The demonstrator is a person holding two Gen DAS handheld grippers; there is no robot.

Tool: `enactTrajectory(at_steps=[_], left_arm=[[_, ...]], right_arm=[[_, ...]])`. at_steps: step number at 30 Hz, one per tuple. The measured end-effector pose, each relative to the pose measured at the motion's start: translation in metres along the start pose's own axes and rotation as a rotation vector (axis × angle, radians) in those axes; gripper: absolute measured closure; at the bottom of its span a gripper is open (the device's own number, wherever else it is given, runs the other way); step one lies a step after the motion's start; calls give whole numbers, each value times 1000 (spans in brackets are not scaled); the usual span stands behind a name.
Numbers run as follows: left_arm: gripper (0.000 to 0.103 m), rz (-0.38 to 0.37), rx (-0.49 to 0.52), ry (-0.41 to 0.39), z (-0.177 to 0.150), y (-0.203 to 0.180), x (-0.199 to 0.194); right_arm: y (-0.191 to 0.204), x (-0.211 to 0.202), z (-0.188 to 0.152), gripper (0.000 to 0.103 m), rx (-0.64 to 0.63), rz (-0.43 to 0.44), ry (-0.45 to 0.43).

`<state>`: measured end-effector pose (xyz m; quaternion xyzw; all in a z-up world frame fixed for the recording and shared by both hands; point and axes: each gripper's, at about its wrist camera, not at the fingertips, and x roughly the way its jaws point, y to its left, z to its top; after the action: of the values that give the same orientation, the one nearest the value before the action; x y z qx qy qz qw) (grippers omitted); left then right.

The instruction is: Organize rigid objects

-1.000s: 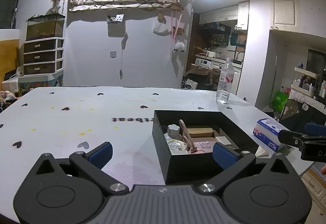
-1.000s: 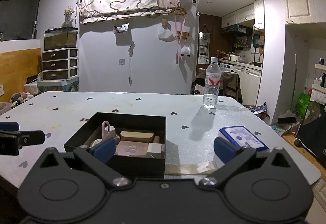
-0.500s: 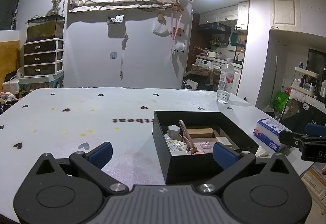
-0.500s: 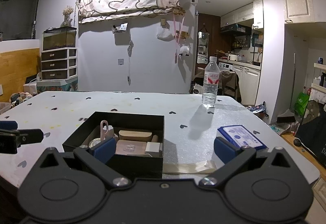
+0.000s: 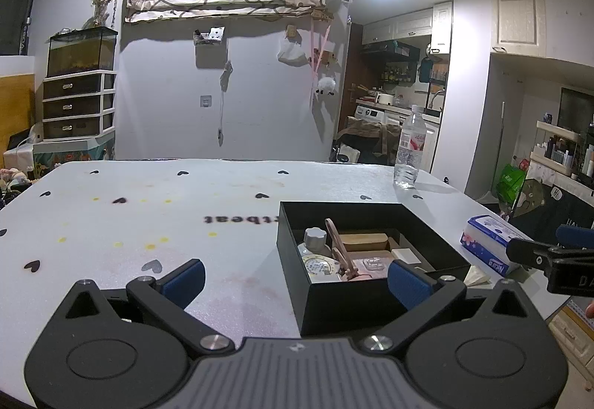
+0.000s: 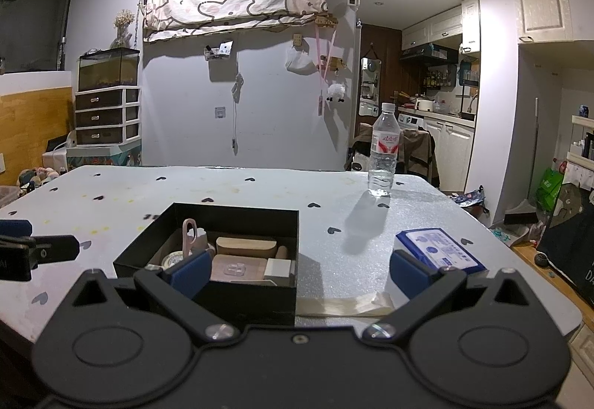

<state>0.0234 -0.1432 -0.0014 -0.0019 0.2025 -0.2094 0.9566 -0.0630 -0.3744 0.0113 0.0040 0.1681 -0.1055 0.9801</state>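
A black open box (image 5: 345,294) stands on the white table (image 5: 148,208). It holds a small white bottle (image 5: 315,242), a pink clip (image 5: 339,247), a wooden block (image 5: 365,242) and other small items. My left gripper (image 5: 295,282) is open and empty, just before the box's near wall. In the right wrist view the box (image 6: 237,294) sits front left, with the wooden block (image 6: 247,245) inside. My right gripper (image 6: 297,273) is open and empty over the box's right near corner. The right gripper's finger shows in the left view (image 5: 538,253), and the left gripper's finger in the right view (image 6: 44,249).
A blue and white tissue pack (image 6: 438,251) lies right of the box, also in the left wrist view (image 5: 490,242). A water bottle (image 6: 384,149) stands at the far right of the table. A cream strip (image 6: 345,305) lies by the box. The table edge is close on the right.
Both views have shifted only slightly. Both grippers stay open and empty, and the box and its contents have not moved.
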Motion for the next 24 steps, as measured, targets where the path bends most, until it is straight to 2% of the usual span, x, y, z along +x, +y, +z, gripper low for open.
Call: enactTrajectory(at_steps=[24], left_arm=[[0,0,1,1,0,0,0]], right_arm=[[-1,1,-3,0,3,-6,7]])
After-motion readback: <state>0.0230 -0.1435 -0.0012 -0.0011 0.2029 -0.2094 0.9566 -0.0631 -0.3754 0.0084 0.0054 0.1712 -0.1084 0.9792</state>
